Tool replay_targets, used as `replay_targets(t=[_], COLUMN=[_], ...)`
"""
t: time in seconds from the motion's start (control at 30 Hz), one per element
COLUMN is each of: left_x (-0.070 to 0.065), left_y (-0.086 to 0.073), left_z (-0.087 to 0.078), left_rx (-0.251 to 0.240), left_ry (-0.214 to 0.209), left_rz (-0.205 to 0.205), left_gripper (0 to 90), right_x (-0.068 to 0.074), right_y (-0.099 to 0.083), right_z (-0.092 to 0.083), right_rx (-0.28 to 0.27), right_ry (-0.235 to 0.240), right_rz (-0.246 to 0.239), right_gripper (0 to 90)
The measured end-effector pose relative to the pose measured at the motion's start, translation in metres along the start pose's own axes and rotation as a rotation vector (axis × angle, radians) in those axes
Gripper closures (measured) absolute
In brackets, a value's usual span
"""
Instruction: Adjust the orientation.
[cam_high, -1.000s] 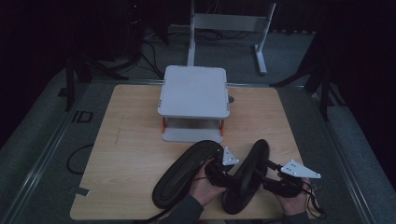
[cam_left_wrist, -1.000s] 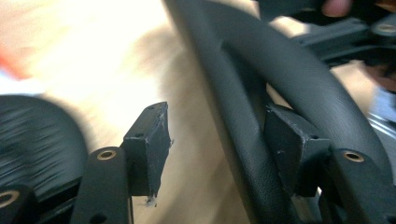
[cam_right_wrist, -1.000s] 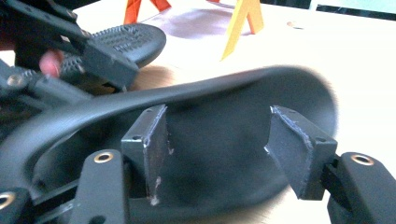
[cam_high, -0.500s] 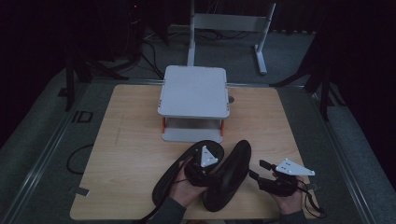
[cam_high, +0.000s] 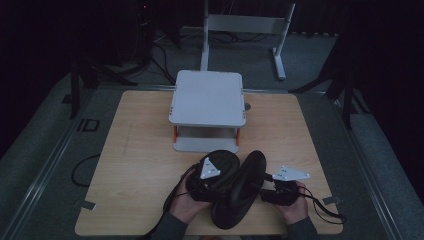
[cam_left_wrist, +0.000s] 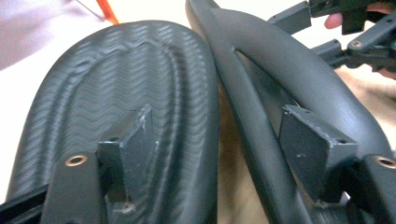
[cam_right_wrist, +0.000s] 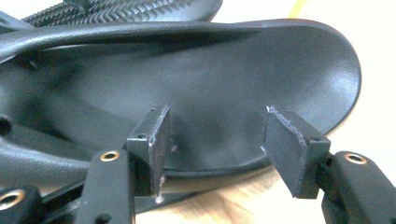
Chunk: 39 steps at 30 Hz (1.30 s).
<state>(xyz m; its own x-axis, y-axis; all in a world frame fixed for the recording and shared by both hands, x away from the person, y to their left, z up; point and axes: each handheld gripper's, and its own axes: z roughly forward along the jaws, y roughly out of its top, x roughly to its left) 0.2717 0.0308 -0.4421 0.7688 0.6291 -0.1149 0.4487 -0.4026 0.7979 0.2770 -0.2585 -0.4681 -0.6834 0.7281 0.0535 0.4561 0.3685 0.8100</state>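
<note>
Two black sandals at near edge of wooden worktop (cam_high: 135, 165), just in front of white two-tier stand (cam_high: 207, 97). Left sandal (cam_high: 225, 167) sole-up, ridged tread showing; right sandal (cam_high: 242, 192) tipped on edge, touching it. Left gripper (cam_left_wrist: 212, 158) jaws spread, straddling both sandals' edges. Right gripper (cam_right_wrist: 215, 144) jaws apart, close to right sandal's footbed, not clamped. Hands (cam_high: 182, 202) hold grippers from below.
</note>
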Motion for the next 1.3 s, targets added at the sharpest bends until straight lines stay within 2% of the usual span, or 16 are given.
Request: replay_targets(t=[0.03,0.17,0.23,0.27,0.47,0.57,0.63,0.73,0.9,0.97,1.1,1.3], left_x=[0.001,0.009,0.009,0.015,0.015,0.014,0.016,0.018,0.019,0.018,0.014,0.009], left_y=[-0.003,-0.014,-0.014,-0.019,-0.022,-0.027,-0.03,-0.034,-0.038,-0.041,-0.048,-0.052], left_z=[-0.004,-0.023,-0.023,-0.03,-0.031,-0.025,-0.023,-0.022,-0.024,-0.027,-0.031,-0.028], left_rx=[-0.014,-0.046,-0.046,-0.041,-0.02,0.023,0.037,0.048,0.054,0.054,0.055,0.066], left_ry=[0.0,0.101,0.101,0.147,0.189,0.227,0.231,0.232,0.231,0.243,0.239,0.237], left_rz=[-0.008,-0.003,-0.003,-0.016,0.002,0.013,0.008,0.009,-0.004,-0.003,0.008,0.02], left_gripper=[25.8,25.8,25.4,24.7,24.7,19.6,18.4,18.1,15.9,15.9,14.7,10.3], right_x=[0.0,0.002,0.003,0.003,0.002,0.004,0.005,0.007,0.006,0.007,0.008,0.008], right_y=[0.0,-0.002,-0.003,-0.006,-0.009,-0.006,-0.005,-0.004,-0.004,-0.004,-0.004,-0.004], right_z=[-0.001,-0.005,-0.006,-0.012,-0.015,-0.016,-0.016,-0.021,-0.025,-0.025,-0.025,-0.024], right_rx=[0.004,0.034,0.038,0.051,0.039,0.026,0.022,0.005,-0.009,-0.008,-0.006,-0.009], right_ry=[0.003,-0.024,-0.029,-0.042,-0.029,-0.022,-0.022,-0.047,-0.044,-0.045,-0.042,-0.041], right_rz=[-0.002,-0.009,-0.015,-0.018,0.001,-0.006,-0.014,-0.024,-0.022,-0.025,-0.028,-0.023], right_gripper=[42.8,44.9,44.9,45.8,43.4,43.4,43.2,41.7,40.7,40.3,40.1,39.8])
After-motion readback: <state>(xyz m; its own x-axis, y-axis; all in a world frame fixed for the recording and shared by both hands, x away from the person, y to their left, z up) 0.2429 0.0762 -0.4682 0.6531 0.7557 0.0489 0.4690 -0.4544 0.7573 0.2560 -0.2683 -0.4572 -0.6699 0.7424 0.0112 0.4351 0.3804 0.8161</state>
